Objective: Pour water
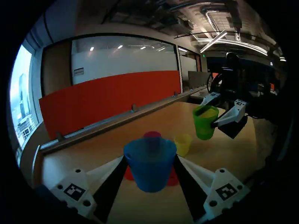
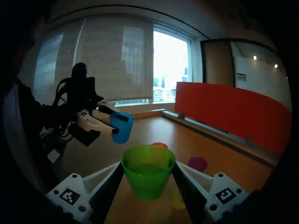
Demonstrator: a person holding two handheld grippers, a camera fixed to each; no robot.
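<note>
Holding one cup apiece above the light wooden tabletop (image 1: 231, 156), the two tools look set up for tipping one vessel into the other. The left gripper (image 1: 150, 158) presses its two white fingers against the sides of a translucent blue plastic cup (image 1: 150, 171), upright and level. Its inside is hidden from this angle, so I cannot tell whether it holds anything. The right gripper (image 2: 148, 164) clamps a translucent green plastic cup (image 2: 148, 179) the same way. A flat liquid surface shows low inside it, so the water appears to be there. The cups are well apart and neither is tilted, so pouring seems not yet begun. On the table stand a small yellow plastic cup (image 1: 182, 143), a purple plastic cup (image 1: 152, 135) and a partly hidden red plastic piece (image 1: 172, 180); their contents cannot be made out.
</note>
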